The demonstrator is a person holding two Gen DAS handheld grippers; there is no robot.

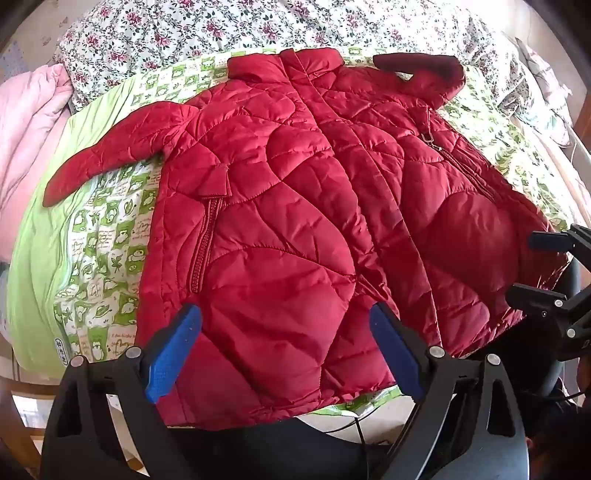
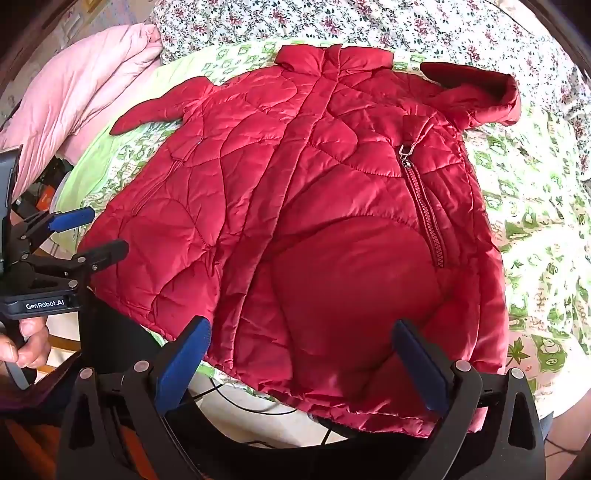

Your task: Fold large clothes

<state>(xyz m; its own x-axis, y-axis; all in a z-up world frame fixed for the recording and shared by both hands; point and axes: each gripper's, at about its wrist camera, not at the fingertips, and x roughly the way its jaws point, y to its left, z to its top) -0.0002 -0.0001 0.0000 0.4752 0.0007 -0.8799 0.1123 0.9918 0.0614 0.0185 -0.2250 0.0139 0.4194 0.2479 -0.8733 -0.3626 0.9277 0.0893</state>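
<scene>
A red quilted jacket lies flat and front up on the bed, collar away from me, hem at the near edge; it also shows in the right wrist view. Its left sleeve spreads outward; the right sleeve is bent near the collar. My left gripper is open, blue pads wide apart over the hem's left half, holding nothing. My right gripper is open over the hem's right half, empty. The right gripper also shows in the left wrist view, and the left gripper in the right wrist view.
The jacket rests on a green patterned sheet. A floral quilt lies behind it and a pink blanket to the left. A black cable hangs below the bed's near edge.
</scene>
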